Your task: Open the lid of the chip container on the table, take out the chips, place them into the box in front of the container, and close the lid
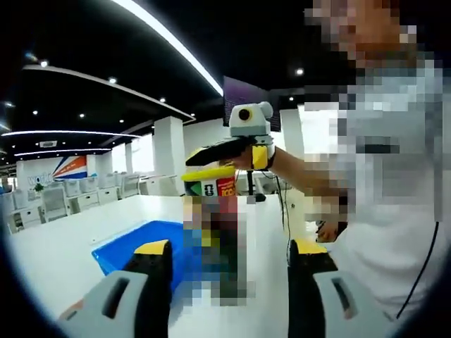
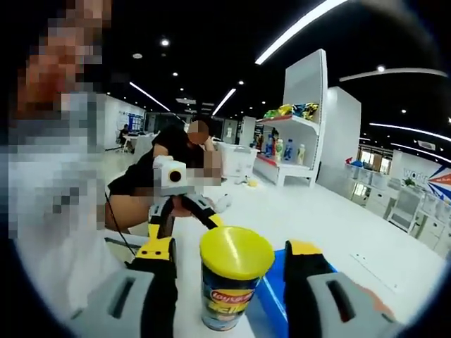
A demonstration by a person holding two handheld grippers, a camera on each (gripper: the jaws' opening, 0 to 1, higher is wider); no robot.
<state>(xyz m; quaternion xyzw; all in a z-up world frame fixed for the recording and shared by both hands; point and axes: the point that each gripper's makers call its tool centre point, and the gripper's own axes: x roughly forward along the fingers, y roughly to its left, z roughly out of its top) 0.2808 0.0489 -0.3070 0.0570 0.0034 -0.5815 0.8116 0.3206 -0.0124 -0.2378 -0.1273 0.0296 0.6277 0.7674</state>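
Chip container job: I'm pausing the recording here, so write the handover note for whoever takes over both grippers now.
Left gripper: open, jaws either side of the chip container, not clamped.
Right gripper: open, jaws flanking the yellow lid, up at lid height.
The container stands upright on the white table; the blue box sits right beside it.
Done: nothing; the lid is on.
Left: grip the container, pull off the lid, move the chips into the box, close the lid.

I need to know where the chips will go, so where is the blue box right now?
The blue box lies on the white table, left of the chip container in the left gripper view. In the right gripper view its edge shows just behind the container.
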